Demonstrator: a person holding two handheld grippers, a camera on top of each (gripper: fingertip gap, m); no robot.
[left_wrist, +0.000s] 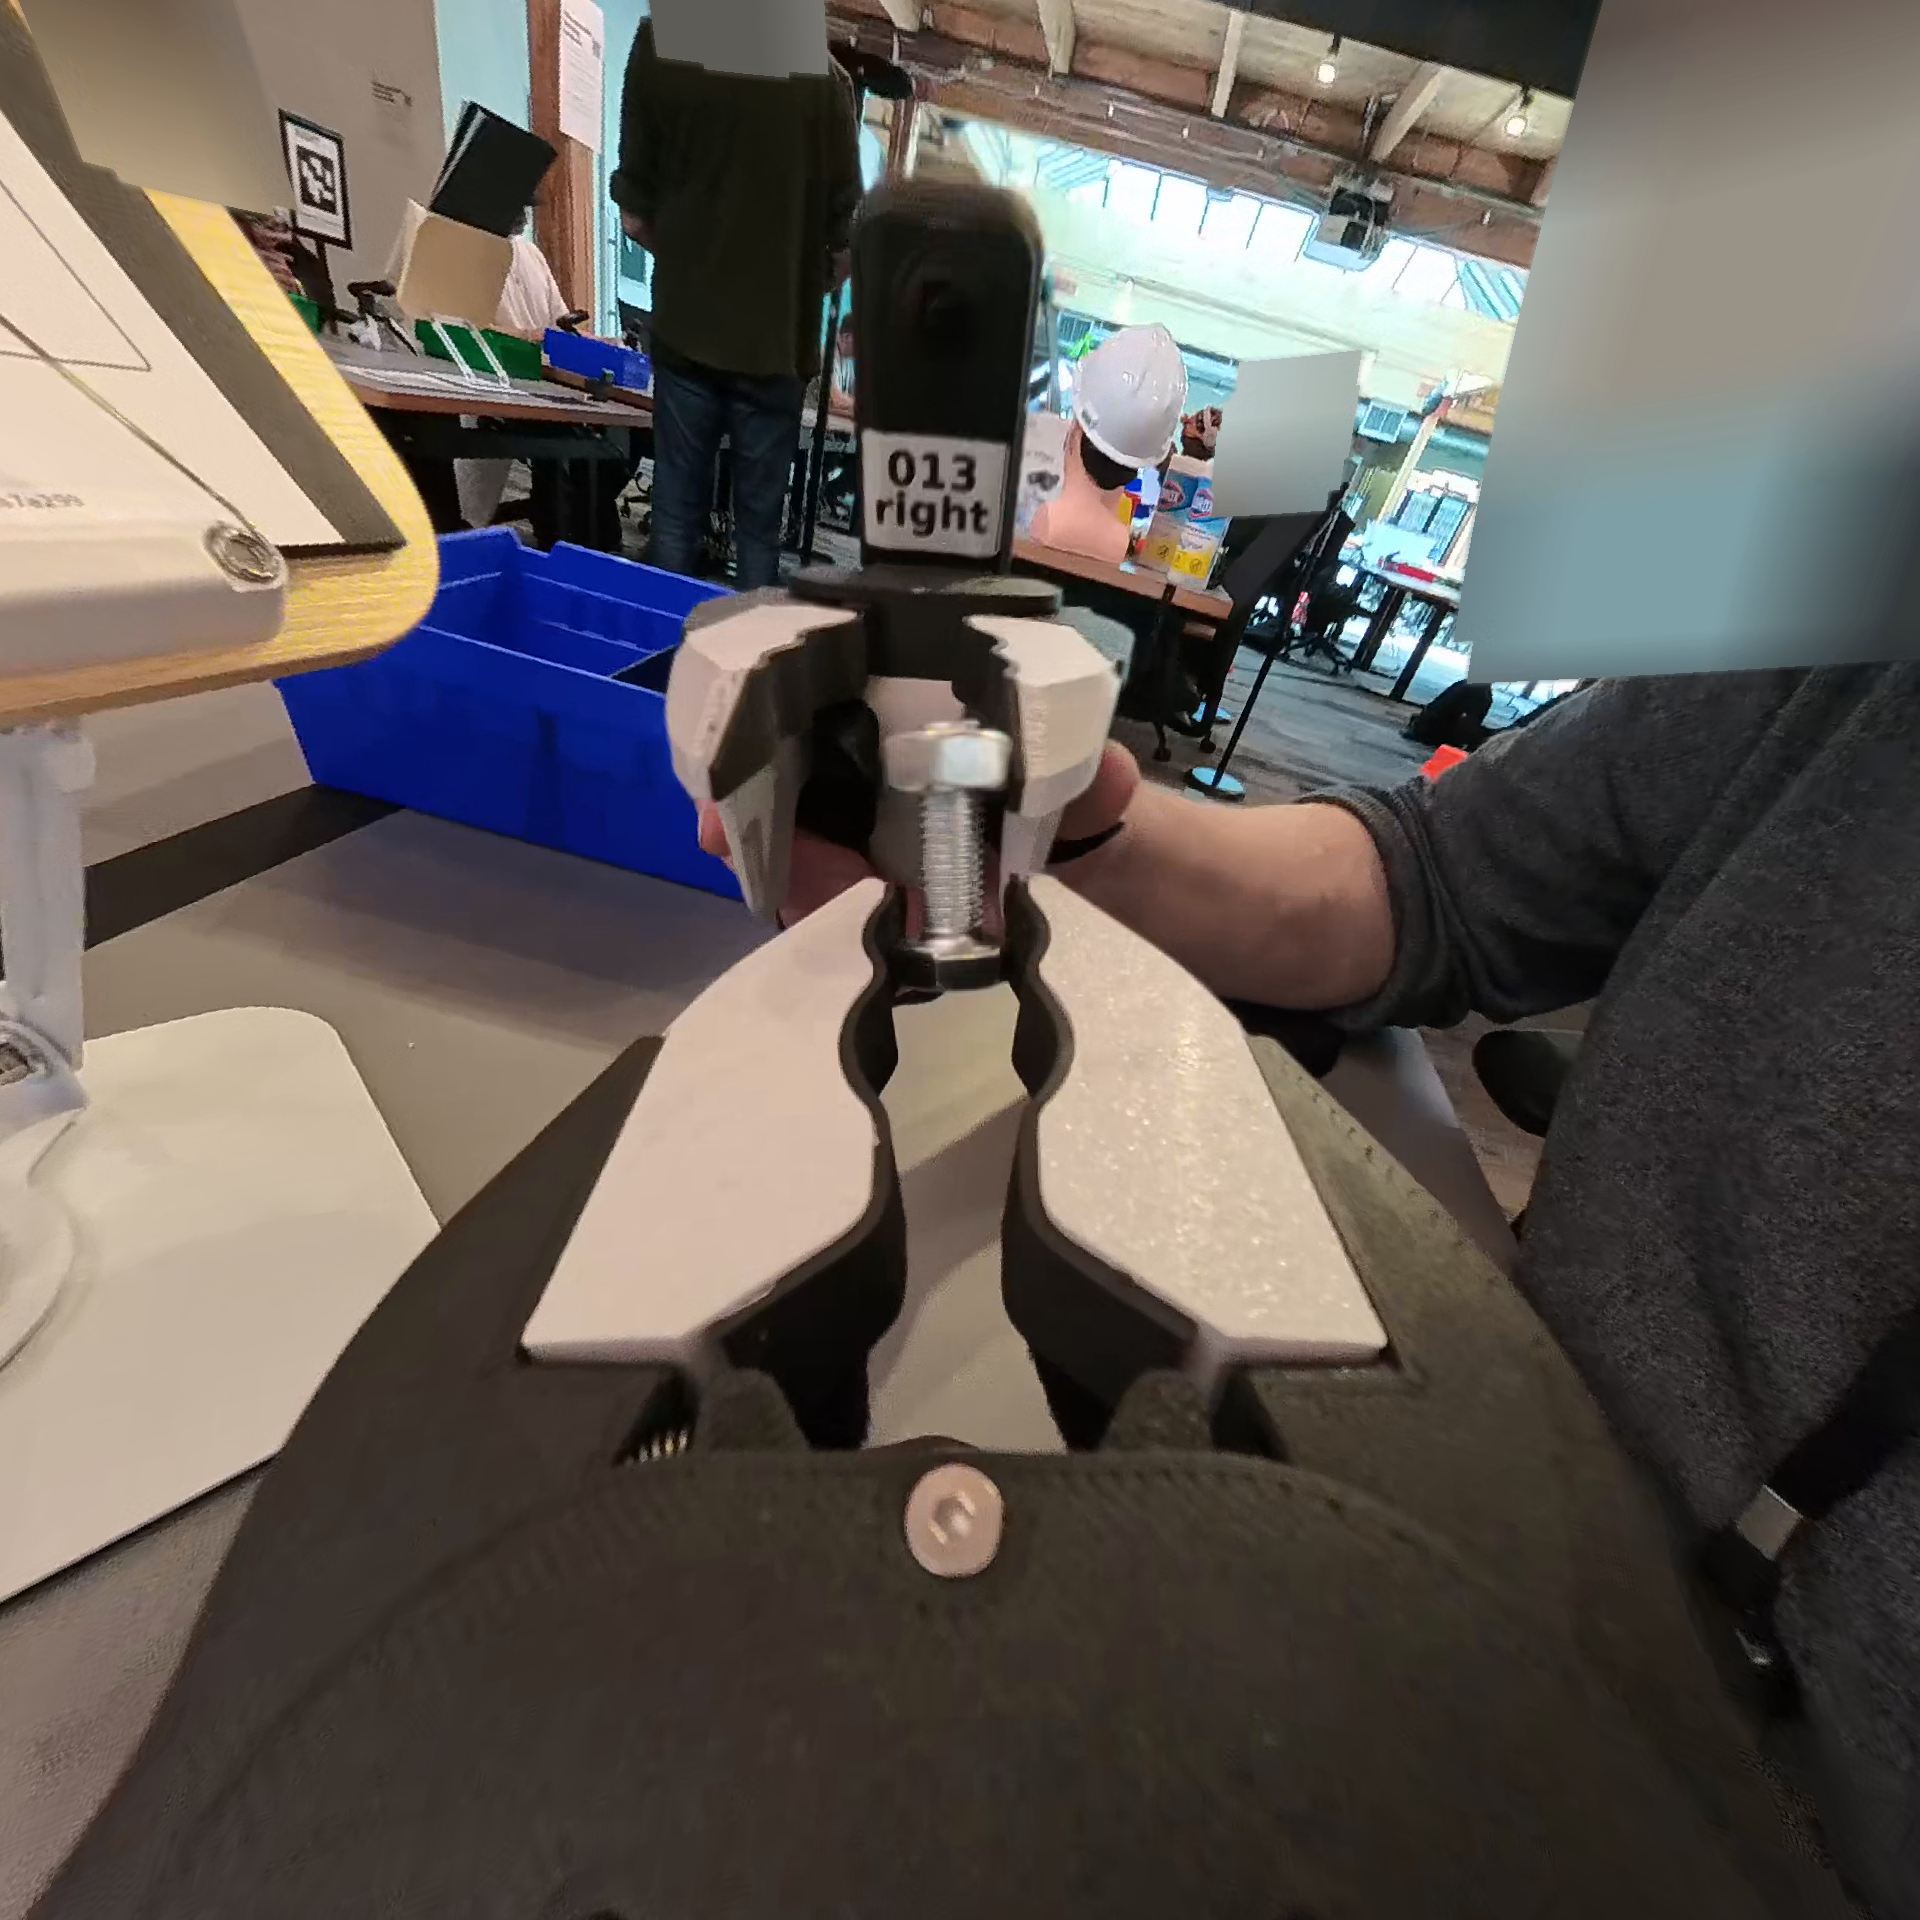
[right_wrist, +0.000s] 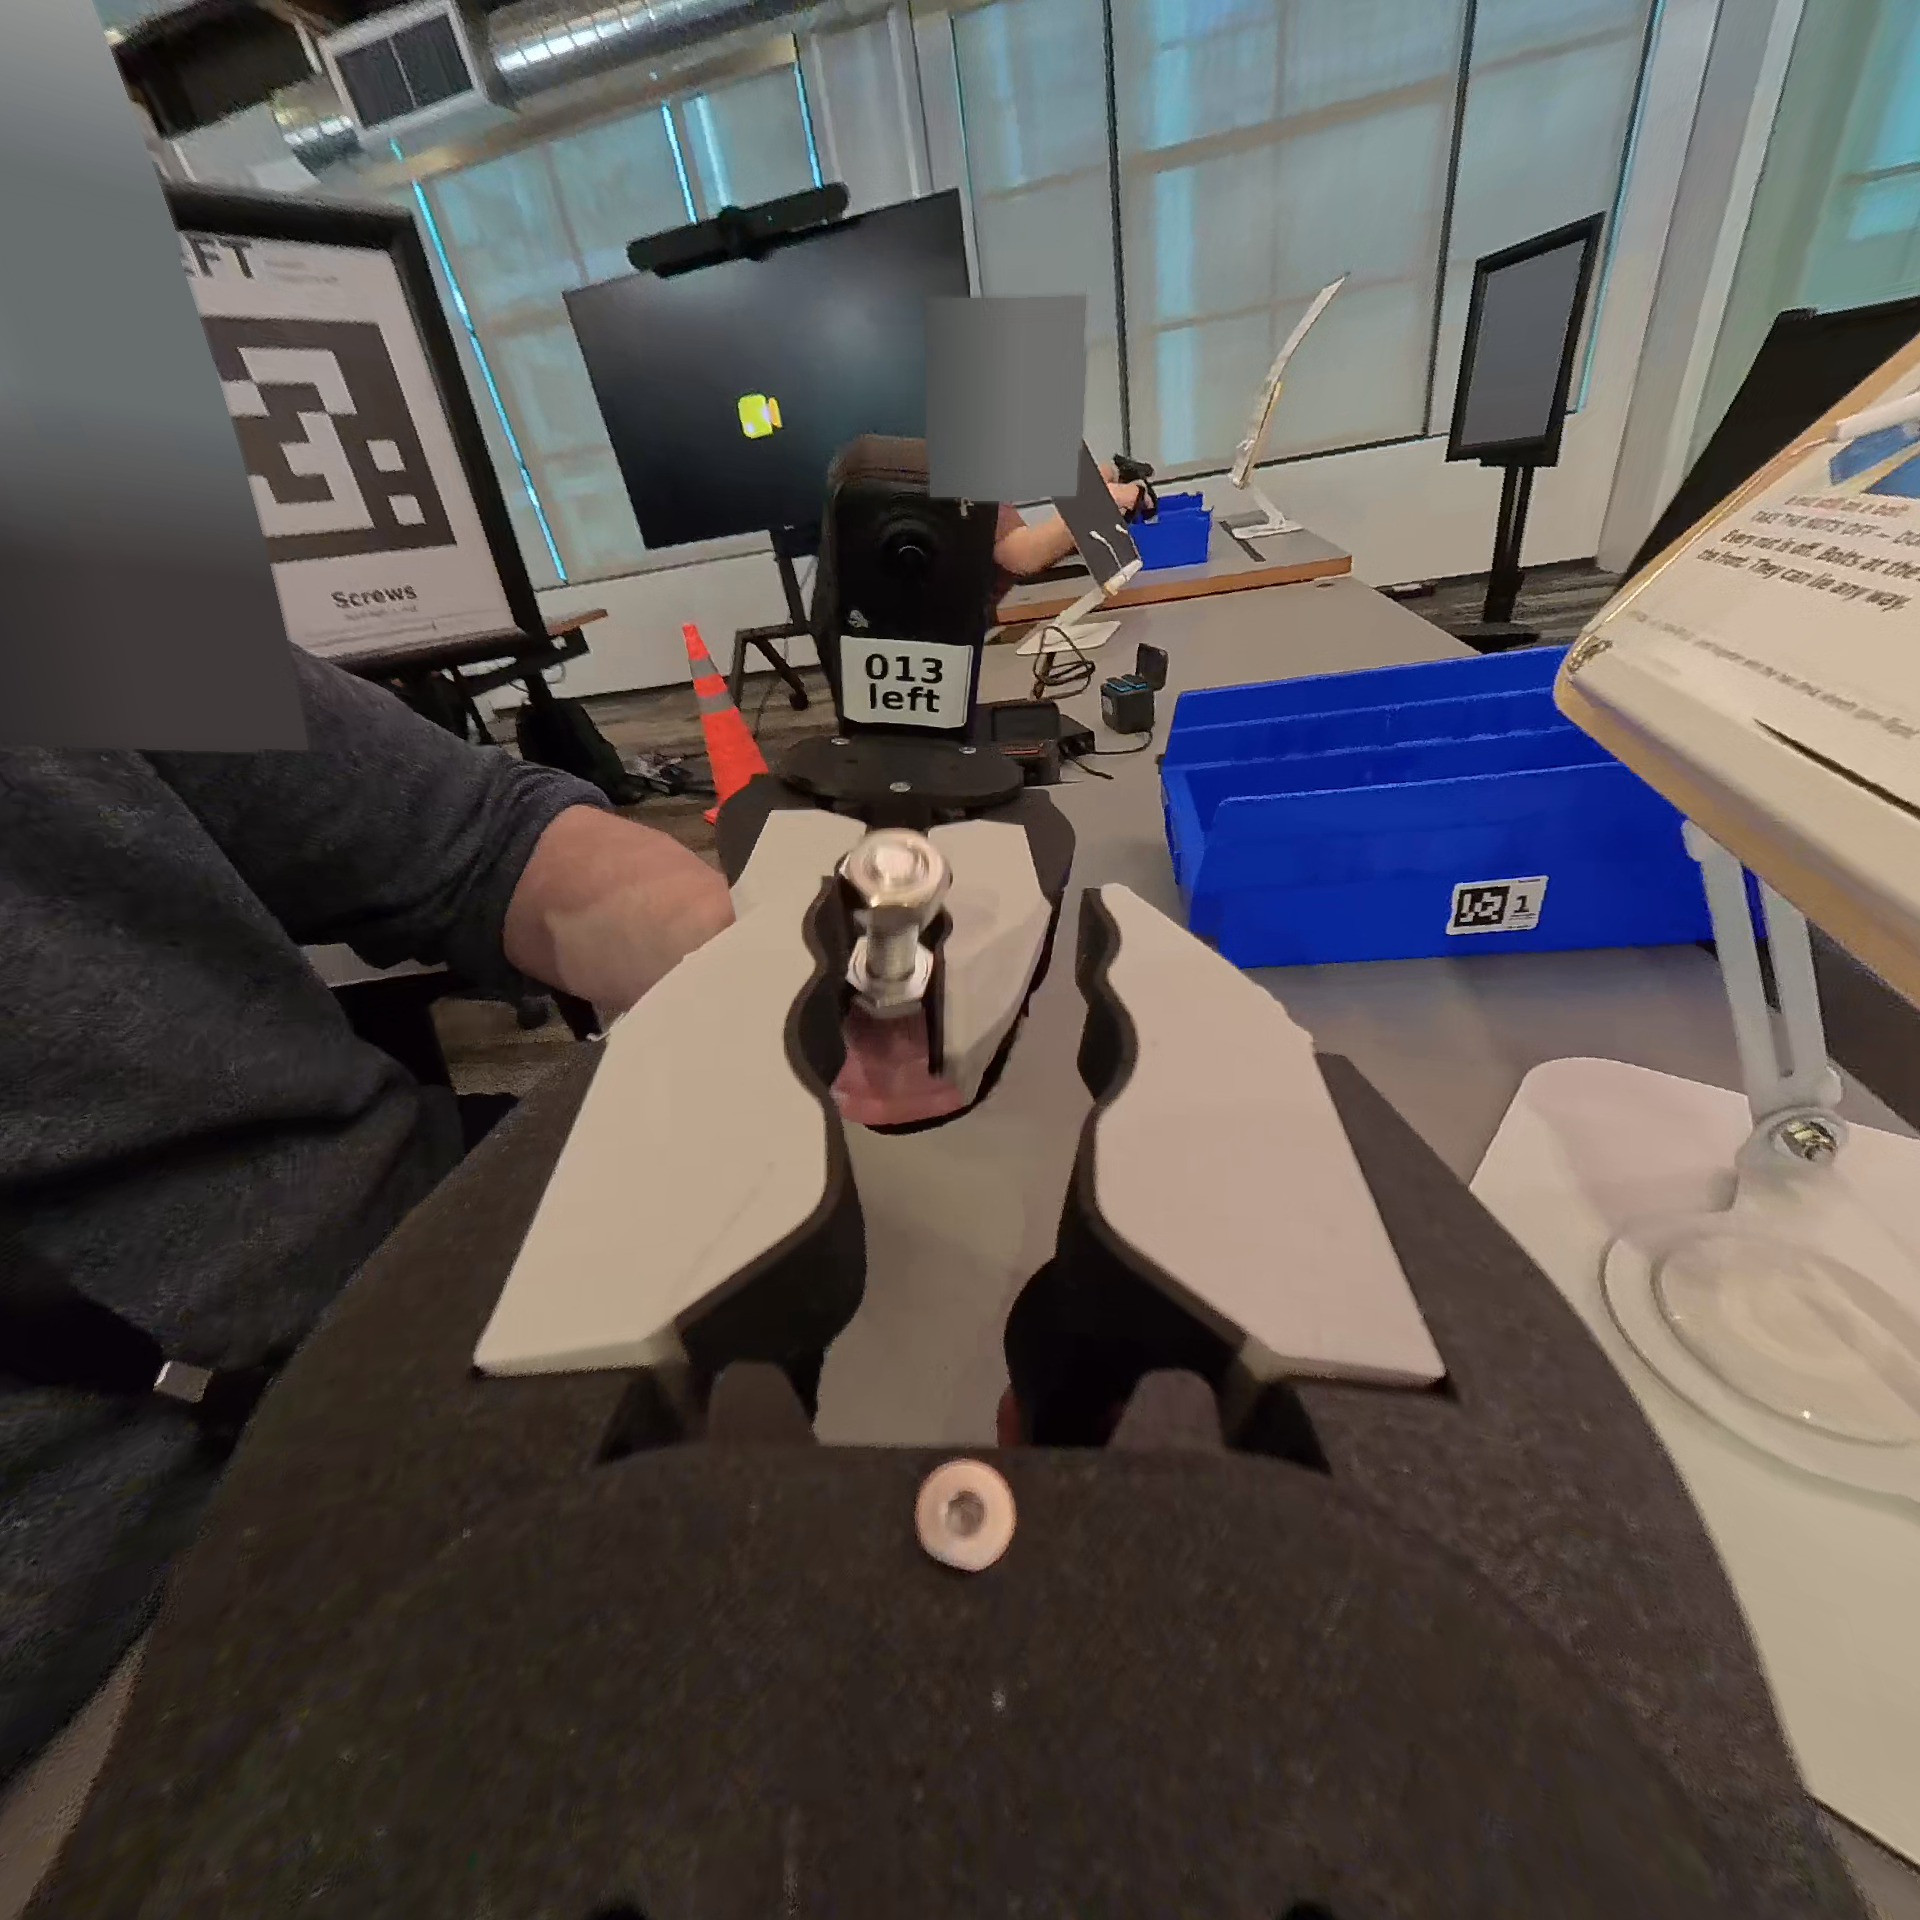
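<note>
Item: one silver bolt (left_wrist: 951, 852), which we logged above the grey tabletop (left_wrist: 416, 935), its head clamped in the narrowly parted left tongs (left_wrist: 948, 935), its nut (left_wrist: 951, 753) threaded on near the far end, between the wide-open, unpressing right tongs (right_wrist: 961, 914)

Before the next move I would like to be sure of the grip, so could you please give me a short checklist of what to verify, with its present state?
1. Left tongs pressed on the bolt at its head: ok.
2. Nut on the bolt's thread, at the end away from the head: ok.
3. Right tongs open around the nut: ok, one finger stands well apart from it.
4. Other right finger free of the nut: cannot tell.
5. Bolt held up off the grey table: ok.
6. Blue bin apart from both tongs: ok.
</note>
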